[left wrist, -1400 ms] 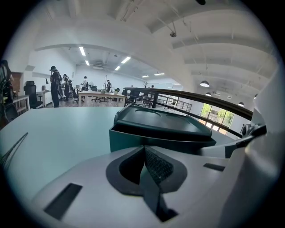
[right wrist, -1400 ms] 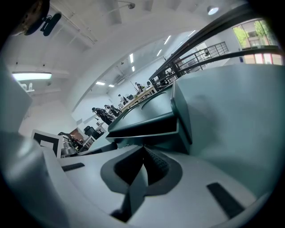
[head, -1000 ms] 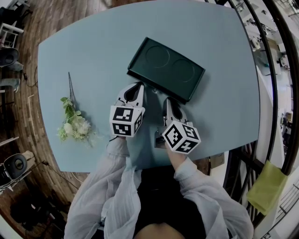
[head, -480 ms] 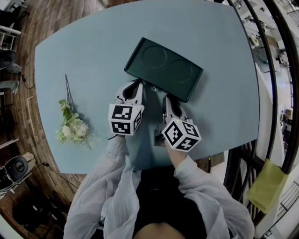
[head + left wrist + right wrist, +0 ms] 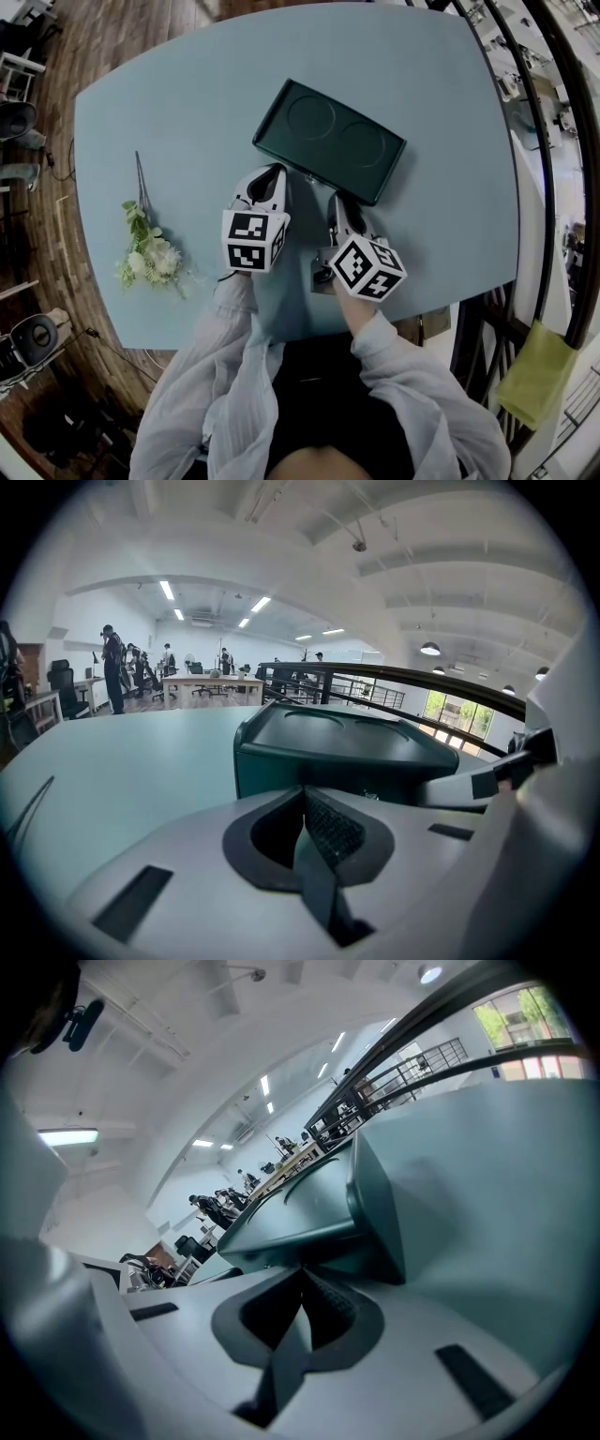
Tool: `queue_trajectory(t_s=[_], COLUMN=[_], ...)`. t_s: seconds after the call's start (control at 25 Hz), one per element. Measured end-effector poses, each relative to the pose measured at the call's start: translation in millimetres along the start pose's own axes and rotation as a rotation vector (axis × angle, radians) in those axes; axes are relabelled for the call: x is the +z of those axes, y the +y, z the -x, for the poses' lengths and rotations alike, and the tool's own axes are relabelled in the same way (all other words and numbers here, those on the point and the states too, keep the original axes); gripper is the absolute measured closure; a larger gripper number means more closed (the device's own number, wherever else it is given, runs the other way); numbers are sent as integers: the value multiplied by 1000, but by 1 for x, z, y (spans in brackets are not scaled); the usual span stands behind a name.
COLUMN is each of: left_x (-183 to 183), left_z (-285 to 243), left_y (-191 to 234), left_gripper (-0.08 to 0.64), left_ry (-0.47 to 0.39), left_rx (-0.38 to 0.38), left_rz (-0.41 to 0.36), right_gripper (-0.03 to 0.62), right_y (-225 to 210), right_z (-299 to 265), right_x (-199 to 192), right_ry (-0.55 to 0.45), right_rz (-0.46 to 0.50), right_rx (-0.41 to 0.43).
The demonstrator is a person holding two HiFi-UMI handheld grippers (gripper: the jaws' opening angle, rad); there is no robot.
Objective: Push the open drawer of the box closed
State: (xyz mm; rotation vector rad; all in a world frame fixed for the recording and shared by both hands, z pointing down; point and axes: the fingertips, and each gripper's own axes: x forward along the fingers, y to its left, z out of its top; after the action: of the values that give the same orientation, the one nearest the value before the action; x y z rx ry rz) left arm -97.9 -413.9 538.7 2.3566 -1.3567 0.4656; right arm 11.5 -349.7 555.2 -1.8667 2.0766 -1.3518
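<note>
Apparently the push is at or near its end: the dark green box (image 5: 330,139) lies askew around the middle of the worktop (image 5: 169,112), a little toward its far right corner, and from above no drawer stands out from the side facing the near edge. Both tools meet that long side so the shove runs straight in. The left tool (image 5: 275,172) is by the box's left end and the right tool (image 5: 339,199) nearer its middle. Each is pinched fully together with nothing between the pads, which gives a blunt tip for pushing, not gripping. A bunch of flowers (image 5: 148,255) lies well apart, near the left edge. Compared with half a second ago, little differs: the box and flowers keep their places, and the right tool's marker cube sits slightly shifted.
</note>
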Motion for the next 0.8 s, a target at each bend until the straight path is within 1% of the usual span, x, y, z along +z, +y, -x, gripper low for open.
queue_trajectory(t_s=[0.16,0.36,0.6,0.8], left_x=[-2,-7,-9,-12], left_z=[15,38,68,103], left_y=[2,0,-14,-27], left_gripper=[543,543,543,543], left_ry=[-9,-8,-31,-51], left_rx=[14,39,47,52], left_rz=[12,28,53,77], right_gripper=[586,586,587,586], right_y=[2,12,27,39], right_z=[5,20,41,72], right_x=[-4,-8,-10,-10], right_ry=[26,50,57,37], right_rz=[29,84,188,272], right_rx=[11,54,134,164])
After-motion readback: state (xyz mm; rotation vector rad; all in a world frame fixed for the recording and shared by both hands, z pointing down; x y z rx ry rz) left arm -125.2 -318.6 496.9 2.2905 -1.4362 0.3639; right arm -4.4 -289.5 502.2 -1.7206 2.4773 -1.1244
